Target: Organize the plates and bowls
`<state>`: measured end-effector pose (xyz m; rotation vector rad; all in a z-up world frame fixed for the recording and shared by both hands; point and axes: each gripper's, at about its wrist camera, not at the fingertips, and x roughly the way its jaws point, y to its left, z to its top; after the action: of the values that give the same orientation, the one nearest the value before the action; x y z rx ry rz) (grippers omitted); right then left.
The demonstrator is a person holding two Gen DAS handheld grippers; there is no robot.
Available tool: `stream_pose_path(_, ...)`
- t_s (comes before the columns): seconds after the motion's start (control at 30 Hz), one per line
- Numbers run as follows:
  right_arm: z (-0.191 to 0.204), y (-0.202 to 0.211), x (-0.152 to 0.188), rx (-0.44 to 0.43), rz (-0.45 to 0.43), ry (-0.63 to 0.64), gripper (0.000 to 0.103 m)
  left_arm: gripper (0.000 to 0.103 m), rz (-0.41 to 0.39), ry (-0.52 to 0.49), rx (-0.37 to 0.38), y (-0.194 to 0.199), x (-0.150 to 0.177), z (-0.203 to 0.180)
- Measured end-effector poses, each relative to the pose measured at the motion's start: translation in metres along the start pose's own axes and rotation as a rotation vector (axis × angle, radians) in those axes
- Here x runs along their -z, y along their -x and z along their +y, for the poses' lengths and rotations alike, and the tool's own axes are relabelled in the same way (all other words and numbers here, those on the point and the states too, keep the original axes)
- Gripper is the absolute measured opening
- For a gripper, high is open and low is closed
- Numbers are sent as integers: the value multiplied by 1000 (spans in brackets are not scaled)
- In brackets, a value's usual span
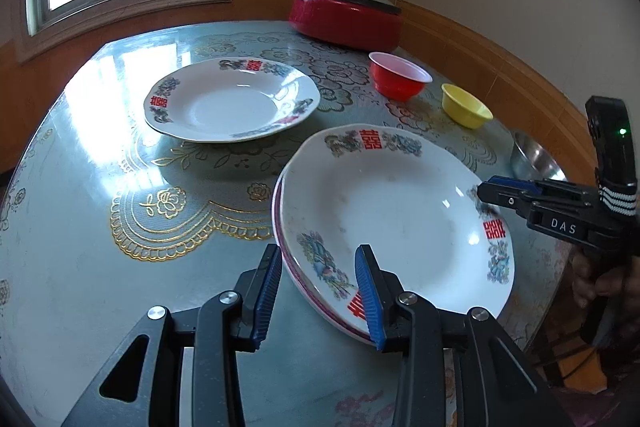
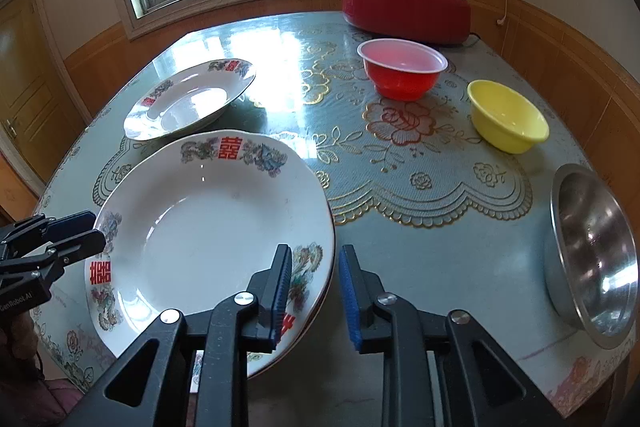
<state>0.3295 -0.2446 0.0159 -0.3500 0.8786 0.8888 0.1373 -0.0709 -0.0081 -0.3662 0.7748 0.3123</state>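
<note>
In the left wrist view, the left gripper (image 1: pixel 318 293) was seen with its jaws apart, straddling the near rim of a stack of plates (image 1: pixel 394 211) at the near edge of the table (image 1: pixel 80 267); one blue pad lay outside the rim and the other over the plate's border, and no firm clamp could be made out. The right gripper (image 1: pixel 490 189) was seen at the stack's opposite rim, its fingers close together at the plate's edge; whether they pinched it could not be told. A single plate (image 1: pixel 230 99) was seen well apart, toward the far left corner, with bare tabletop between it and the stack. A red bowl (image 1: pixel 398 75), a yellow bowl (image 1: pixel 466 105) and a steel bowl (image 1: pixel 534 157) were ranged along the right edge. A red lidded pot (image 1: pixel 346 17) was seen at the far edge.

In the right wrist view, the right gripper (image 2: pixel 314 297) was shown with its jaws apart across the stack's (image 2: pixel 208 227) right rim, one pad over the plate and one just outside it. The left gripper (image 2: pixel 82 231) was seen at the left rim. Open tabletop (image 2: pixel 420 259) was seen between the stack and the steel bowl (image 2: pixel 592 255), which was tipped toward the camera at the right edge. The yellow bowl (image 2: pixel 508 115) and red bowl (image 2: pixel 402 67) were seen beyond it, and the single plate (image 2: pixel 190 99) beyond the stack to the left.
</note>
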Motion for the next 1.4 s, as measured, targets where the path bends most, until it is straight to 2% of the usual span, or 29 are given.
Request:
stream_pose_path(0.1,-1,7,-13,-6,-46,-11,29,40,-29,37,-19,5,-11,13)
stream_pose_path(0.2,1,5,-29,-69,-61,-39,32,41,-42,67,-48,6,-20,26)
stream_pose_path(0.4,13,-23,-65,-362,-5,-146,40,45,-74,122,-89,4,-41,57)
stream_pose_path(0.43,16,-29,-71,-398,9,-159,40,48,-86,135,-93,4,-44,63)
stream_pose_path(0.5,23,-43,-85,-465,42,-180,44,63,-104,166,-113,3,-51,74)
stream_pose_path(0.53,26,-50,-91,-479,53,-189,47,66,-115,177,-124,2,-54,80)
stream_pose_path(0.57,29,-56,-97,-483,60,-199,49,70,-121,184,-140,1,-57,86)
stream_pose_path(0.7,33,-85,-115,-502,97,-263,50,70,-123,235,-154,-6,-69,109)
stream_pose_path(0.93,24,-122,-130,-507,133,-391,50,72,-84,296,-105,-28,-83,139)
stream_pose_path(1.17,27,-147,-139,-522,155,-431,50,72,-42,326,-73,-55,-98,154)
stream_pose_path(1.4,30,-168,-144,-521,171,-453,50,69,-67,321,-25,-76,-118,171)
